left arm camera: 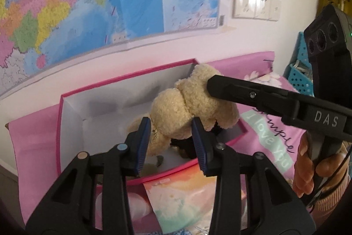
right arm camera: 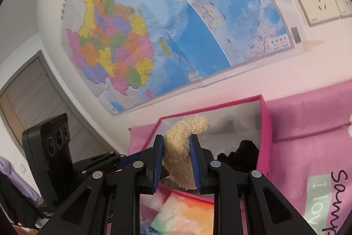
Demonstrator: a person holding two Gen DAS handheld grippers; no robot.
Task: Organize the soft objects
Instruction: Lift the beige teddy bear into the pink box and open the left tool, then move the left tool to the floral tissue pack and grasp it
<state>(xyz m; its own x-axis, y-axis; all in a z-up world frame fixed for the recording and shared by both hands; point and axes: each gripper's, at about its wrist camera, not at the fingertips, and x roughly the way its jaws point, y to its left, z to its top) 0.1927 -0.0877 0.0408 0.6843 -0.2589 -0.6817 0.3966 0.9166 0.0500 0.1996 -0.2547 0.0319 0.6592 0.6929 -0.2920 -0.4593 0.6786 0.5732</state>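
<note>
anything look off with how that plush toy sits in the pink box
The beige plush toy isn't settled in the pink box: it hangs over the right rim, pinched between the left claw and right claw.

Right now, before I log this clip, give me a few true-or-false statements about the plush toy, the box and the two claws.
1. The right claw is shut on the beige fluffy plush toy. True.
2. The pink-rimmed cardboard box has its lid on. False: it is open, white inside.
3. The left claw grips a blue basket. False: it is shut on the plush toy.
4. A colourful map hangs on the wall behind. True.
5. Something black lies inside the box. True.
</note>
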